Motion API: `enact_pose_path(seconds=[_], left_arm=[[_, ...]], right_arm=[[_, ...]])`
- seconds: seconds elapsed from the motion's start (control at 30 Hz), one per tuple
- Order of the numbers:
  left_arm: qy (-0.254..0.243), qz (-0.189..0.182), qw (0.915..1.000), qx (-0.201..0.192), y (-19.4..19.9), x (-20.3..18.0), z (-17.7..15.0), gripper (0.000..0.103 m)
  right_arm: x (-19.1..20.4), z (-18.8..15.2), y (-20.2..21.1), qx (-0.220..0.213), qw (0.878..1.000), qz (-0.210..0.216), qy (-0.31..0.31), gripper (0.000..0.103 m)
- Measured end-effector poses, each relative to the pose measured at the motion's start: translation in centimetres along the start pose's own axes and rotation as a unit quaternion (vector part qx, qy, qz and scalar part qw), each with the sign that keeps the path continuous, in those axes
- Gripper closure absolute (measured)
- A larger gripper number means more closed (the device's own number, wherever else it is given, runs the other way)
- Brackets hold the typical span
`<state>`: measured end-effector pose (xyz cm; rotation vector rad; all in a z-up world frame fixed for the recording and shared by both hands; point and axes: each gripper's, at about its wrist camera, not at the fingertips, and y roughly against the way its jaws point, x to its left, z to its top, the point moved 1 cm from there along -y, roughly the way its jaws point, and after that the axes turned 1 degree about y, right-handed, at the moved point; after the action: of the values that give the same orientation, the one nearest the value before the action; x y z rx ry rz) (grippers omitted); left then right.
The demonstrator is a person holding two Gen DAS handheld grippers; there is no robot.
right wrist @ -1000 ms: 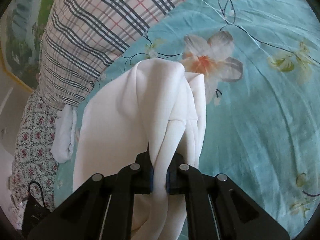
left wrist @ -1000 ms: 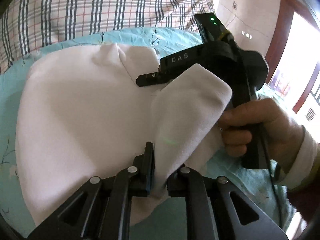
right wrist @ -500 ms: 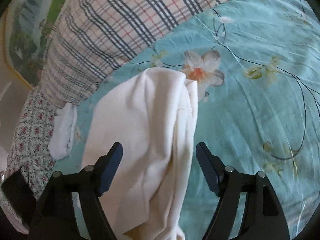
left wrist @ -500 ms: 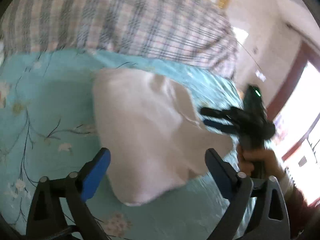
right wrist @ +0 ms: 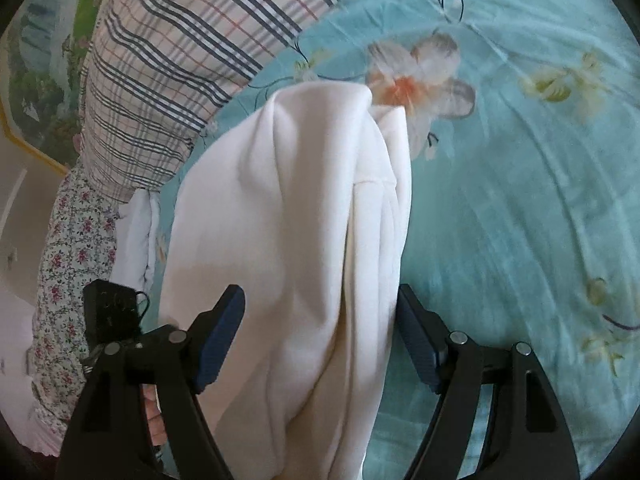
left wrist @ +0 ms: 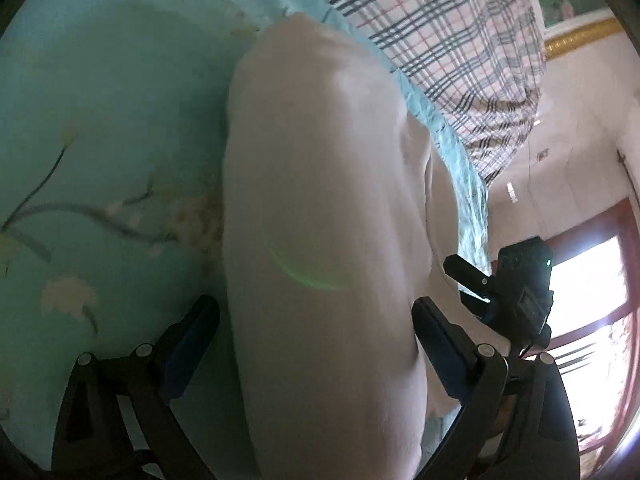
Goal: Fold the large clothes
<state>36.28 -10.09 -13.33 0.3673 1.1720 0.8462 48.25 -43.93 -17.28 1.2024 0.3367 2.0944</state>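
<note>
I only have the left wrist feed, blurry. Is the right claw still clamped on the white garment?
Observer: No. The right claw stands open; its jaws have just opened and the white garment lies loose between them on the teal floral bedsheet.
Operator: Left claw too?
Observer: The left claw is open as well, jaws just opened, cloth between them but not pinched.
Operator: Is the fold tidy on your side?
Observer: Not quite. In the right wrist view the garment's right edge shows several bunched layers and a seam.
Operator: Anything else near it?
Observer: A small white cloth lies beside it, against the plaid pillow.
</note>
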Motion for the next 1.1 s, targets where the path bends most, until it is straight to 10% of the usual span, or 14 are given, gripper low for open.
enact_pose_path(seconds=[0.07,0.17,0.27,0.87,1.1], left_arm=[[-0.023,0.004,0.9997,0.005,-0.5,-0.5,0.0,0.036],[-0.042,0.005,0.999,0.013,-0.9,-0.8,-0.2,0.049],[-0.046,0.001,0.9989,-0.001,0.0,-1.0,-0.7,0.059],[-0.027,0.091,0.9887,-0.116,20.0,4.8,-9.3,0.06],[0.04,0.089,0.9892,-0.109,18.7,10.9,-10.8,0.053]], right_arm=[[0.0,0.3,-0.6,0.006,1.0,0.009,0.0,0.027],[-0.2,0.5,-1.6,0.024,1.0,0.001,-0.005,0.071],[0.1,0.1,-1.8,0.021,1.0,0.02,-0.012,0.08],[15.4,-7.8,-7.6,0.053,0.987,0.125,0.08,0.084],[15.6,-9.3,-11.2,0.087,0.988,0.102,0.078,0.084]])
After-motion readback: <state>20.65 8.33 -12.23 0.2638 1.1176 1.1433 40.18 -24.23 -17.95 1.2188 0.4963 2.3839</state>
